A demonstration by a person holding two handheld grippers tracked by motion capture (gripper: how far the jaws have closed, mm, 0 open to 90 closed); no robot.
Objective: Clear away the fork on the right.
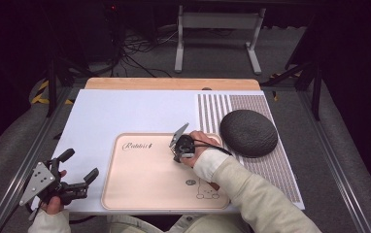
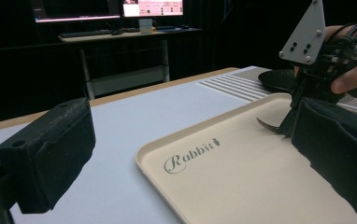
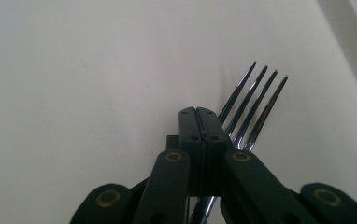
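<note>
A white rectangular mat [image 1: 125, 111] covers the table, bearing a beige plastic tray [image 1: 140, 189] printed "Rabbit" and a dark grey round woven pad [image 1: 248, 132]. My right gripper [image 1: 179, 151] pinches a dark metal fork [image 3: 251, 109] over the tray, tines low. My left gripper [image 1: 79, 183] gapes wide, holding nothing, beside the tray.

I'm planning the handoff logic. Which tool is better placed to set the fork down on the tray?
The right tool: it is shut on the fork and sits low over the beige tray. The left tool is open, off the tray's left edge.
</note>
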